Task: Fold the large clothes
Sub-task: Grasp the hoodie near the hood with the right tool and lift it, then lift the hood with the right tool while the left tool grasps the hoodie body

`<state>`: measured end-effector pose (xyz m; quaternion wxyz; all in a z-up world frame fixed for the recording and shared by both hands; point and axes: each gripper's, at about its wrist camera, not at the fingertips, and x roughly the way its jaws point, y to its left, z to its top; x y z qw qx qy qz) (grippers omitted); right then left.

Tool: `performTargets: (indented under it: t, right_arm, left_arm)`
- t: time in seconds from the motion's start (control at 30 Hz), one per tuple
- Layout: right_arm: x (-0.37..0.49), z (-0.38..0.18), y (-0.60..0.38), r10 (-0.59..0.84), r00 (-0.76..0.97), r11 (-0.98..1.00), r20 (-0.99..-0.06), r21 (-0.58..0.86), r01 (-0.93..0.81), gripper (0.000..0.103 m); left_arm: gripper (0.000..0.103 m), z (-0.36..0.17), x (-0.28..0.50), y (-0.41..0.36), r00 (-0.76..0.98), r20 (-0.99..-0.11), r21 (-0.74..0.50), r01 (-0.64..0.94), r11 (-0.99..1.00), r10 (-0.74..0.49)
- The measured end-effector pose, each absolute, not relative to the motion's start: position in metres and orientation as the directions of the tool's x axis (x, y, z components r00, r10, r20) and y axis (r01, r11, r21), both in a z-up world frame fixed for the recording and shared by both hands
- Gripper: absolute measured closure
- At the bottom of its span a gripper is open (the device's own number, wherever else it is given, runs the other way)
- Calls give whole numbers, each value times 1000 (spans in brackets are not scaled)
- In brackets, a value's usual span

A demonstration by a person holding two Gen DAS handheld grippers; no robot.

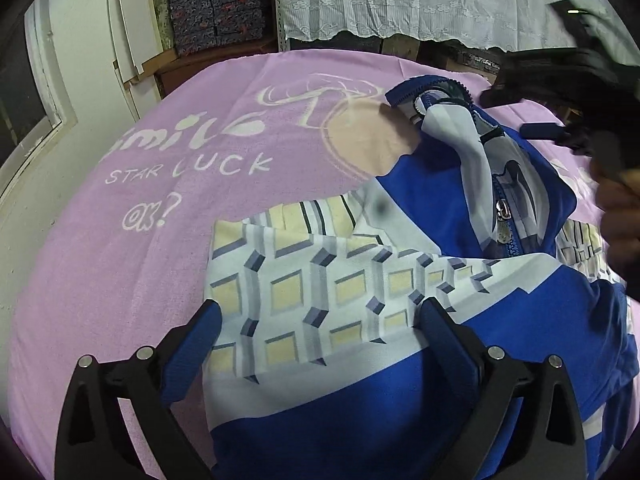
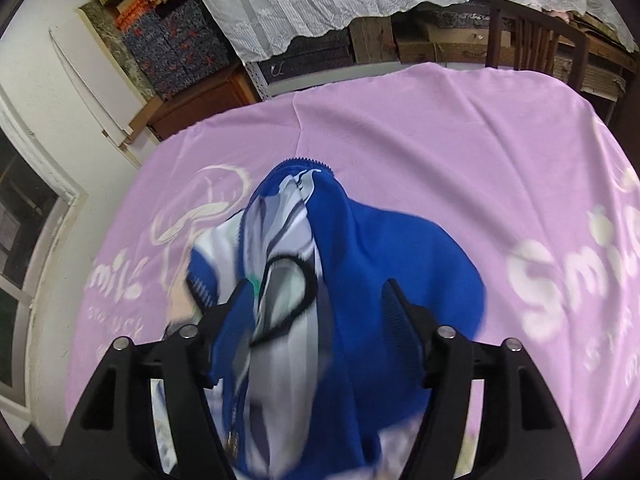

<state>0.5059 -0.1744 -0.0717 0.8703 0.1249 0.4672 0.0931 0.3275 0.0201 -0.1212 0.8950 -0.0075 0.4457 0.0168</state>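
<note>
Bare pink blanket (image 2: 440, 140) beyond bunched jacket (image 2: 380, 248); chair (image 2: 536, 36) behind

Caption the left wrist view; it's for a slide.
Open left gripper over a blue zip jacket with a geometric-print panel, spread on a pink blanket.

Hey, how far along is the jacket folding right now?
Early. Done: the jacket lies on the pink blanket, one patterned panel turned over the blue. In hand: nothing; the left gripper and right gripper are open over the fabric. Left: the collar end is still bunched, and no neat fold shows yet.
</note>
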Motion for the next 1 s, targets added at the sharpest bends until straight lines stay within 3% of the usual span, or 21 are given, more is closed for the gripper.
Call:
performTargets:
  t: [0.23, 0.3, 0.33, 0.37, 0.57, 1.0]
  right_arm:
    - [557, -98, -172, 222, 527, 964, -821, 265, 7, 37]
    - [560, -98, -164, 164, 540, 981, -825, 195, 1, 67]
    - [560, -98, -163, 139, 543, 986, -828, 167, 1, 89]
    - [558, -96, -163, 164, 545, 982, -822, 187, -13, 100]
    - [523, -52, -162, 236, 623, 969, -746, 233, -88, 101]
    - [377, 30, -127, 294, 719, 952, -630, 128, -277, 101]
  left_arm:
    - [3, -121, 329, 19, 601, -798, 3, -54, 999, 35]
    - [3, -122, 330, 19, 601, -798, 3, -57, 998, 36]
    - [3, -122, 330, 19, 601, -798, 3, -57, 998, 37]
    - [3, -122, 331, 19, 601, -798, 2, -57, 998, 36]
    - [3, -121, 331, 20, 602, -798, -7, -56, 998, 28]
    - [3, -106, 332, 61, 627, -779, -115, -131, 985, -7]
